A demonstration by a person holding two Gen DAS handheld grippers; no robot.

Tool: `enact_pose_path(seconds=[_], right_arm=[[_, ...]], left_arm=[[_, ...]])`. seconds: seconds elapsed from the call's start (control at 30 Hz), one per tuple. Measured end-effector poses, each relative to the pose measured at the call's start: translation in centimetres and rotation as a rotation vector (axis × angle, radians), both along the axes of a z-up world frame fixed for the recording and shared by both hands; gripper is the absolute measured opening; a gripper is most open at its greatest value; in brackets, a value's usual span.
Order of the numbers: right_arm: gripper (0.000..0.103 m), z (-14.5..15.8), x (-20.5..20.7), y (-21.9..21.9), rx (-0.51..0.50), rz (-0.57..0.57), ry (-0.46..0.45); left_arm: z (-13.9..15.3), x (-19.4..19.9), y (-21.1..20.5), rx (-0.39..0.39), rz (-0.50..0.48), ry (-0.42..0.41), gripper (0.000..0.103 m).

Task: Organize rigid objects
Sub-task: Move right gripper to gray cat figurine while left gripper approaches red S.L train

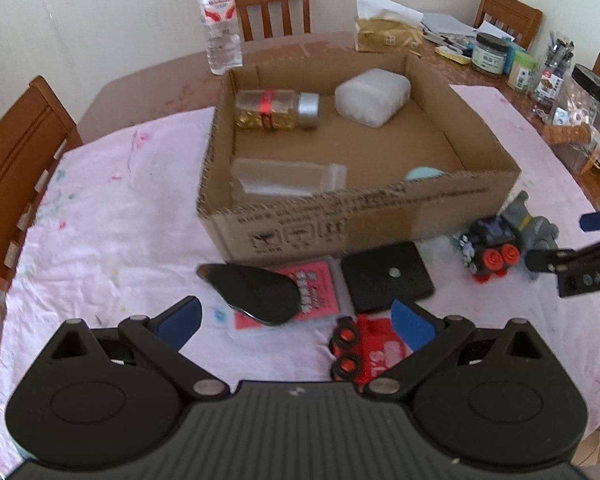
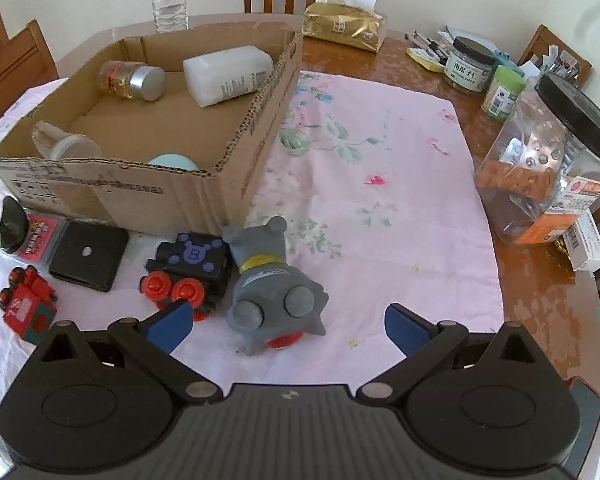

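Blue-padded, the left gripper is held spread above the black curved piece and red toy train. Equally spread and empty, the right gripper is poised over the grey toy figure. Beyond them, jars are seen lying inside the cardboard box.

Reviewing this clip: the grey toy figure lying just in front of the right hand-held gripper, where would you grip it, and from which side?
Grip the grey toy figure across its narrow neck, at the yellow band. It lies on its side, head toward the cardboard box, wide base toward the camera. Probably come from above with the open right hand-held gripper, mindful of the black toy train close on its left.
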State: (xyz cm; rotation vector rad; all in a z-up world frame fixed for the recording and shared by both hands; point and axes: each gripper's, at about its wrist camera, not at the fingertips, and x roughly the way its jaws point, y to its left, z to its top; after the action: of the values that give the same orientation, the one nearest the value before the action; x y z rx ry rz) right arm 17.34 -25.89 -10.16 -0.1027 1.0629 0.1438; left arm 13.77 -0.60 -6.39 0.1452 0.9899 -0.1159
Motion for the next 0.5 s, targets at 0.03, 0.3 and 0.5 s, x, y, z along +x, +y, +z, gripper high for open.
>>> enact_pose_path(seconds=[0.03,0.3,0.5], right_arm=[[0.103,-0.1,0.1,-0.1,0.001,0.001,0.000],[0.103,0.1,-0.3,0.4,0.007,0.065,-0.013],[0.103,0.0,-0.8,0.8,0.014,0.087,-0.014]], left_arm=[[-0.1,-0.1,-0.2,-0.002,-0.003,0.004,0.101],[-2.2,-1.1,-1.5,-0.006,-0.026,0.060,0.101],[-4.2,-1.0,-1.7,-0.012,-0.020,0.085,0.098]])
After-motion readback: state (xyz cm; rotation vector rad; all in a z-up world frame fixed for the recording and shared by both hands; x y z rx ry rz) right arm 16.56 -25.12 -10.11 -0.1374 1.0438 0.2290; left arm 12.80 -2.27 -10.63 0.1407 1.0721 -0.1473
